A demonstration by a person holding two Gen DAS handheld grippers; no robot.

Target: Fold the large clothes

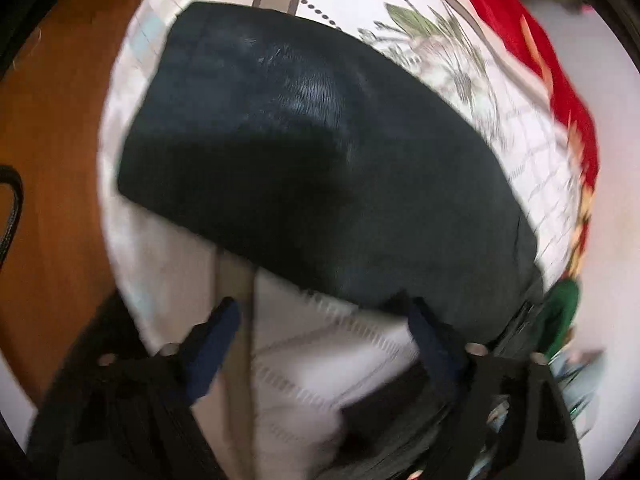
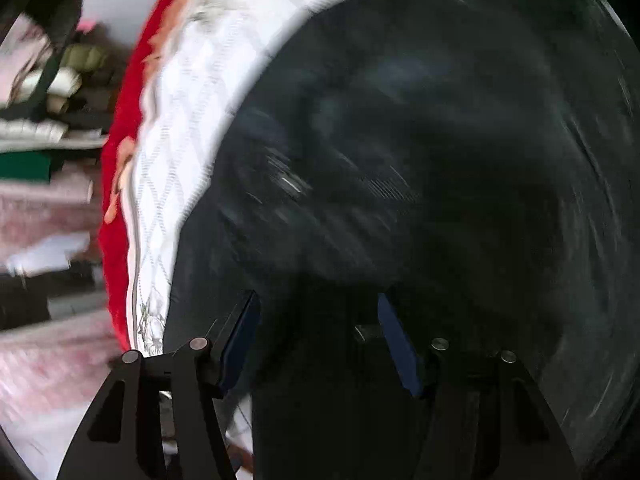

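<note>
The dark garment is laid folded into a compact block on the patterned bed. Both the left gripper and right gripper are held with jaws apart, empty. Little folding seems left.

Brown wooden floor beside white patterned bedcover; red blanket beyond.

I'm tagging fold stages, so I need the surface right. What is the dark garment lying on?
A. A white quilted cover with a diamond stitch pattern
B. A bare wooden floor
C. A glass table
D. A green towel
A: the dark garment lies on a white quilted cover whose diamond stitching shows around it in both wrist views.
</note>
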